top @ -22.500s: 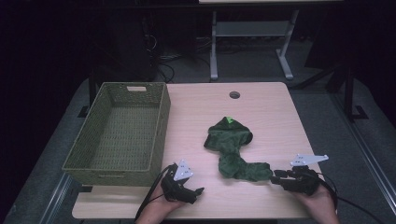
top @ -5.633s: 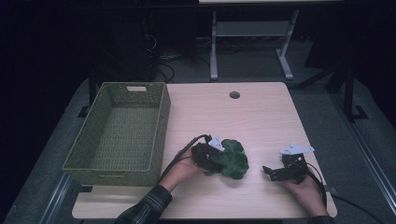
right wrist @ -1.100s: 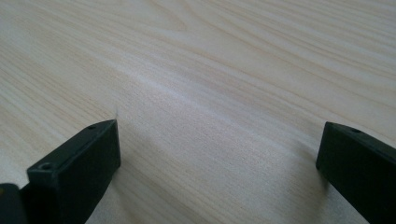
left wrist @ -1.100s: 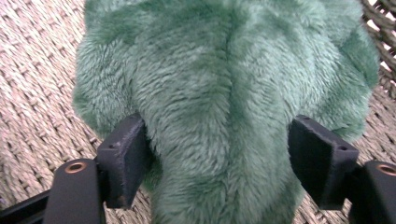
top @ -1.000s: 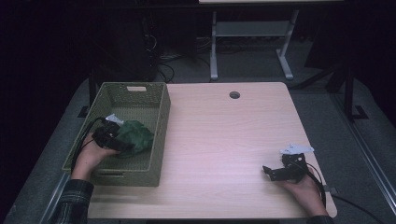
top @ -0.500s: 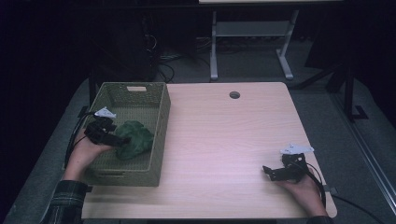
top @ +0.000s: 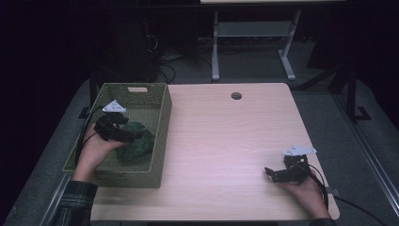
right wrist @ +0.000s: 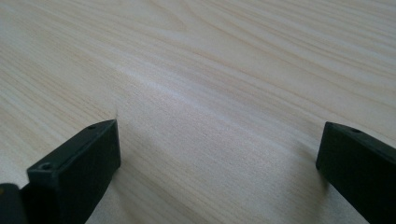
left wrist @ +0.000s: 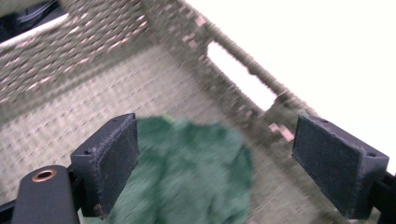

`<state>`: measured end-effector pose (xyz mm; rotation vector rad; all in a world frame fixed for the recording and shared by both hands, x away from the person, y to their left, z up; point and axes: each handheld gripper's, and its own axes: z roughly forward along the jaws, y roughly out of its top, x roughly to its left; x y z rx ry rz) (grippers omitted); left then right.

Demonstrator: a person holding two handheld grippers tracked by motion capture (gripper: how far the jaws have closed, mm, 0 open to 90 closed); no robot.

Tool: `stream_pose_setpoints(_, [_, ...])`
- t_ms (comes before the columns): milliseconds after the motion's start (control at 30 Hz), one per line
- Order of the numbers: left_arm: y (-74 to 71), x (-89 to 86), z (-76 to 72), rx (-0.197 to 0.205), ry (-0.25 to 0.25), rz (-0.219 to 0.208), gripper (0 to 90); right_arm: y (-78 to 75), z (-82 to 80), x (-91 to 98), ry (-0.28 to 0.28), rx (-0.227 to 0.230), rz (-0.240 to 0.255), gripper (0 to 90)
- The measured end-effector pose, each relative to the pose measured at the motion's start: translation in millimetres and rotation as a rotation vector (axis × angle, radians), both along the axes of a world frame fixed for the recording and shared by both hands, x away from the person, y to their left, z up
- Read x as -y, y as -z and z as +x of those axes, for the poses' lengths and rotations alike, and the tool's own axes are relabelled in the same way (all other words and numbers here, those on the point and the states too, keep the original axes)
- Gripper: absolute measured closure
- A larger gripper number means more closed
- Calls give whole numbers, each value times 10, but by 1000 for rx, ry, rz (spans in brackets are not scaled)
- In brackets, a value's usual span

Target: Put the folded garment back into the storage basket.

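Woven green basket [top: 160, 136] sits at the table's [top: 235, 141] left edge; the dark green cloth [top: 136, 145] lies crumpled on its floor, against the wall nearest the tabletop. Left gripper [top: 134, 135] hangs just above the cloth, jaws spread wide, having just been opening, pads off the fabric. Basket wall with its handle slot [left wrist: 240, 77] rises close behind. Right gripper [top: 269, 173] rests on bare wood well apart from the basket, jaws open, nothing between them.

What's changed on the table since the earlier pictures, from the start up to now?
The green cloth went from the table into the woven basket, carried by the left gripper. Its jaws have just been opening, letting go, with the cloth lying under them. The right gripper shifted early, then stayed at the table's near right, open. The basket stayed put.
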<state>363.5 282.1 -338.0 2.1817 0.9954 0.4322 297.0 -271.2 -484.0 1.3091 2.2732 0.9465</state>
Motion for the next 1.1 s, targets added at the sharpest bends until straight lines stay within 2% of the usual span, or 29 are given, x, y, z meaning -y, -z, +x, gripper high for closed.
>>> stream_pose_setpoints(167, [-47, 173, -46, 9, 39, -17, 139, 0, -2, -3, 5, -1, 2, 0])
stream_pose_setpoints(200, [-66, 264, -66, 16, 50, -26, 139, 0, -2, -3, 5, -1, 2, 0])
stream_pose_setpoints(233, [-66, 264, -66, 16, 50, -26, 139, 0, -2, -3, 5, -1, 2, 0])
stream_pose_setpoints(367, [-98, 502, -120, 34, 93, -55, 140, 0, -2, -2, 4, 0, 2, 0])
stream_pose_setpoints(467, [-106, 596, -143, 34, 111, -60, 140, 0, -2, -3, 5, 0, 2, 0])
stream_pose_setpoints(567, [-104, 829, -189, 39, 154, -72, 140, 0, -2, -2, 4, 0, 2, 0])
stream_pose_setpoints(600, [-104, 829, -189, 39, 154, -72, 140, 0, -2, -2, 4, 0, 2, 0])
stream_pose_setpoints(633, [-93, 935, -206, 39, 168, -76, 140, 0, -2, -2, 4, 0, 2, 0])
stream_pose_setpoints(833, [-35, 1251, -248, 44, 219, -93, 140, 0, -2, -2, 4, 0, 1, 0])
stream_pose_setpoints(1000, [57, 1482, -268, 46, 235, -130, 140, 0, -2, -2, 4, 0, 1, 0])
stream_pose_setpoints(1067, [107, 1576, -273, 43, 241, -132, 140, 0, -2, -2, 4, 0, 2, 0])
stream_pose_setpoints(1100, [133, 1615, -267, 45, 253, -120, 140, 0, -2, -3, 5, 0, 2, 0])
